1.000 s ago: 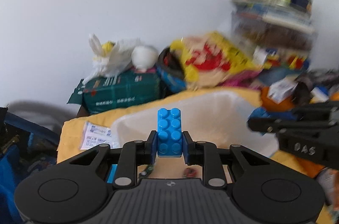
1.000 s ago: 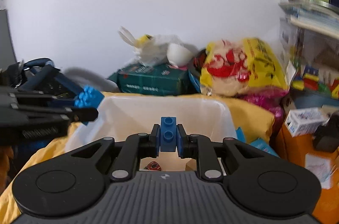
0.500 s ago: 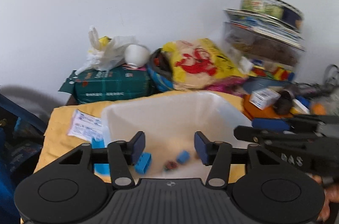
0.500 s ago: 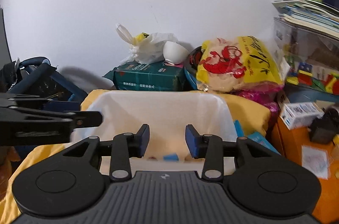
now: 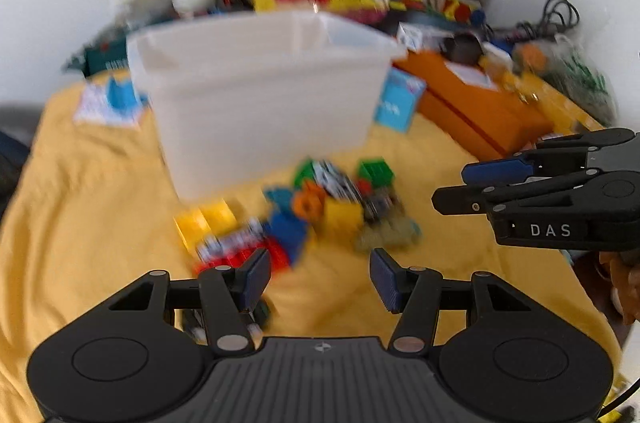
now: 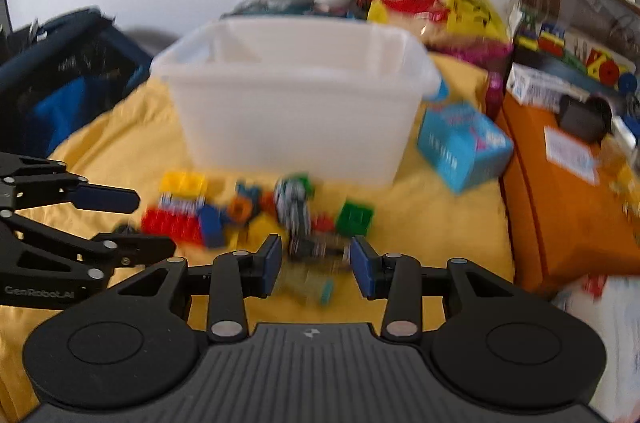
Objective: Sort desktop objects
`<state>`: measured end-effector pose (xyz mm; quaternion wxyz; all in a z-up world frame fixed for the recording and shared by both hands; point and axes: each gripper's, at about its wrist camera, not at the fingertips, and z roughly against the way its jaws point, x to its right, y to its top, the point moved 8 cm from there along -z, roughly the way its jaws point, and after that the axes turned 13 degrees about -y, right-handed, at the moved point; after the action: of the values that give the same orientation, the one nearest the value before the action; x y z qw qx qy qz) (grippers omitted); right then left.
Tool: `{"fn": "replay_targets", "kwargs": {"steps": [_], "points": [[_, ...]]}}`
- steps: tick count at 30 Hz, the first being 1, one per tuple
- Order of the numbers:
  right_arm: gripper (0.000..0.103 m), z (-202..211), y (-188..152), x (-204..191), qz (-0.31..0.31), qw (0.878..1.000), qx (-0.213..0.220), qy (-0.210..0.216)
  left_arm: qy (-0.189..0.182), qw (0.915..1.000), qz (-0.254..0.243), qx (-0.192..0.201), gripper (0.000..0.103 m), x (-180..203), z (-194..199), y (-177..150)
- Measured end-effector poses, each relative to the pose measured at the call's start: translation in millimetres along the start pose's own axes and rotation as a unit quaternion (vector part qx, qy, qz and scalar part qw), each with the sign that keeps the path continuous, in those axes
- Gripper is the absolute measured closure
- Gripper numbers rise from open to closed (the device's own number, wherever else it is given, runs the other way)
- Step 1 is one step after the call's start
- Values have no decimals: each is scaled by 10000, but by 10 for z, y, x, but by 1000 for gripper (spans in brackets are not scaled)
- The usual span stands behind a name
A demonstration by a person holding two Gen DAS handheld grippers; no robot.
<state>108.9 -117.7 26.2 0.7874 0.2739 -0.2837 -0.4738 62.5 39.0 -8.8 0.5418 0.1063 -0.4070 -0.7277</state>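
The bricks (image 6: 260,215) lie heaped, seemingly touching, before the bin (image 6: 296,103), with a box (image 6: 464,143) to its right.

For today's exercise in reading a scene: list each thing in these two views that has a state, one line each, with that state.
Left gripper: jaws open, empty.
Right gripper: jaws open, nothing gripped.
Bin: upright on the yellow cloth, no lid on it.
Bricks: loose pile on the cloth in front of the bin, not yet sorted.
Blue box: tilted, beside the bin.
Orange box: closed.
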Motion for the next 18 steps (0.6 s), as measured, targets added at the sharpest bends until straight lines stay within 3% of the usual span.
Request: {"fn": "replay_targets", "kwargs": {"steps": [8, 18], "points": [[61, -35, -251, 85, -353, 9990, -268, 86, 65, 9996, 210, -197, 44, 37, -32, -252], [62, -259, -334, 76, 694, 9965, -46, 475, 658, 9942, 812, -239, 44, 192, -179, -401]]}}
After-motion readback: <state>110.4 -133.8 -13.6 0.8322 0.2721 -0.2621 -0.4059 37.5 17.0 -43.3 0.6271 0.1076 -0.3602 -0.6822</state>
